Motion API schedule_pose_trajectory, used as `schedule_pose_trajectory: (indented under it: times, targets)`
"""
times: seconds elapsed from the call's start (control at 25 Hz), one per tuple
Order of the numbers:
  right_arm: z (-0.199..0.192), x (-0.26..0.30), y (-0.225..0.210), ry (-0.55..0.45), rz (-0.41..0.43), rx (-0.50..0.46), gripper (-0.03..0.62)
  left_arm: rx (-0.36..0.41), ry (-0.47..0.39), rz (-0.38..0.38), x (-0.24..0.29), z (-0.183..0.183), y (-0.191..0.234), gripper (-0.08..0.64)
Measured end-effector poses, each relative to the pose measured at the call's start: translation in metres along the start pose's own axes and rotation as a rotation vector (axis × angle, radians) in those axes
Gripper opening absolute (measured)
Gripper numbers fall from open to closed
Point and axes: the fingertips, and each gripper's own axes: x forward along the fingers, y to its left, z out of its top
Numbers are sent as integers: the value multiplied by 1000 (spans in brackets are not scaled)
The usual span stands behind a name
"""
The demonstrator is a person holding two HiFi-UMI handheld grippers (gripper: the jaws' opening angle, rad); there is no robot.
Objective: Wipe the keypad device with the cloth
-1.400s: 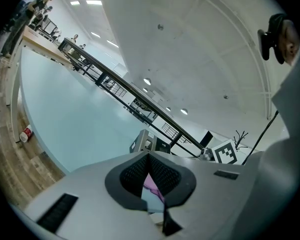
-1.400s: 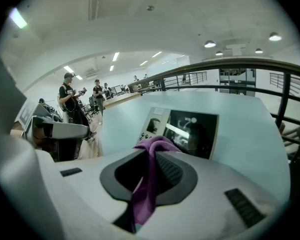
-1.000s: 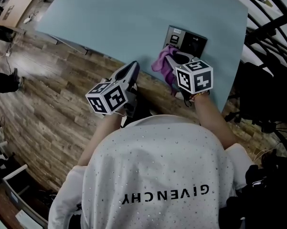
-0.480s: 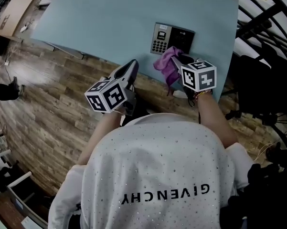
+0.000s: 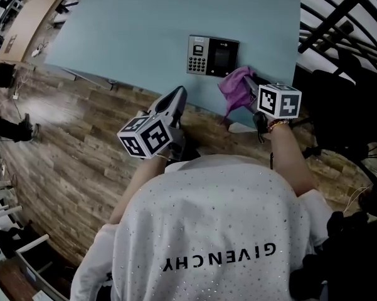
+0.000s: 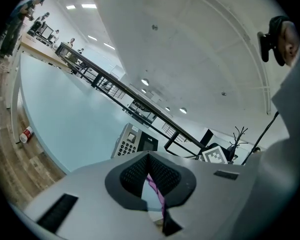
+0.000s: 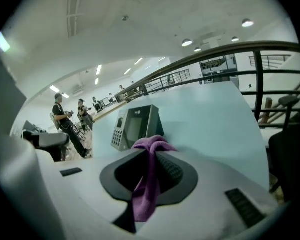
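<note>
Right claw (image 5: 251,84) pinches purple cloth (image 5: 234,88) near keypad device (image 5: 212,56).

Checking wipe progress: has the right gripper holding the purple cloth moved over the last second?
Yes. The right gripper and purple cloth slid right and toward the person, off the grey keypad device.

Grey keypad device (image 5: 212,56) sits face-up; purple cloth (image 5: 236,88) hangs bunched just beside it.
</note>
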Motion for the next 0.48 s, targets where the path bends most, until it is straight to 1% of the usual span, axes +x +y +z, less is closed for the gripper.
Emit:
schedule_pose_trajectory:
  times: [0.12,0.2,0.32,0.48]
  targets:
    - [20,-8,4,-74,56,87,49,0,9,12,-3,1,6,0]
    - [34,-11,5,-117,66,124,49,-4,15,19,-3,6,14,0]
    - [56,-11,1,-175,21,151,49,-18,15,12,4,20,27,0]
    - [89,-6,-4,-256,-59,185,49,-7,27,-30,16,48,40,0]
